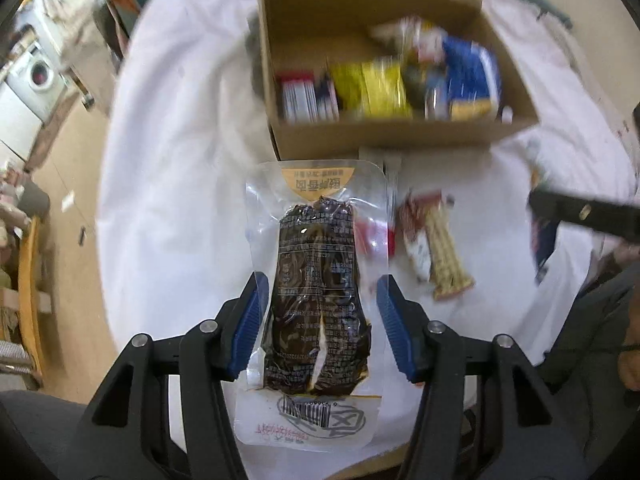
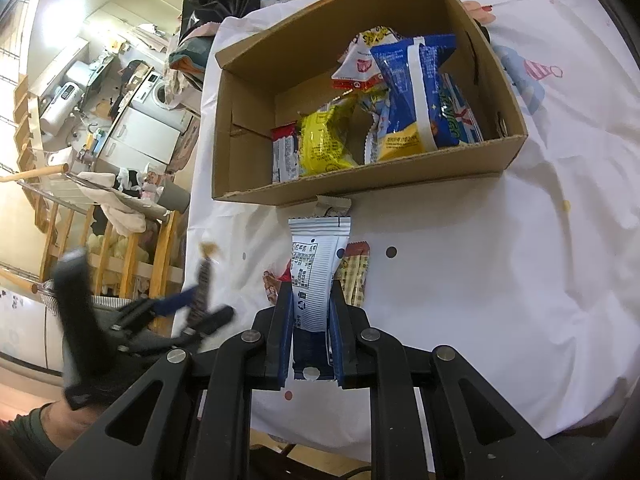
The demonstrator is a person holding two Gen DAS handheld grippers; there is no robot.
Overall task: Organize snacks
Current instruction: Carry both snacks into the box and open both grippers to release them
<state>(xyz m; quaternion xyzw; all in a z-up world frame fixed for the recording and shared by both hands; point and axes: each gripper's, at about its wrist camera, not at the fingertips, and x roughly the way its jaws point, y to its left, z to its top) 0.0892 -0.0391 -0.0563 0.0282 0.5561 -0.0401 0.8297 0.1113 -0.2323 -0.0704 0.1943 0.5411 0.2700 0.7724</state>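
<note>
My left gripper is shut on a clear vacuum pack of dark brown food, which lies lengthwise between the blue pads, lifted above the white tablecloth. In the right wrist view the same pack shows edge-on in the blurred left gripper at the left. My right gripper is shut on a white striped snack wrapper, just short of the open cardboard box. The box holds a yellow pack, a blue bag and several other snacks.
Loose snacks lie on the cloth in front of the box: a beige and red bar pack and a small red packet. The round table's edge drops to the floor on the left. A wooden rack stands beyond it.
</note>
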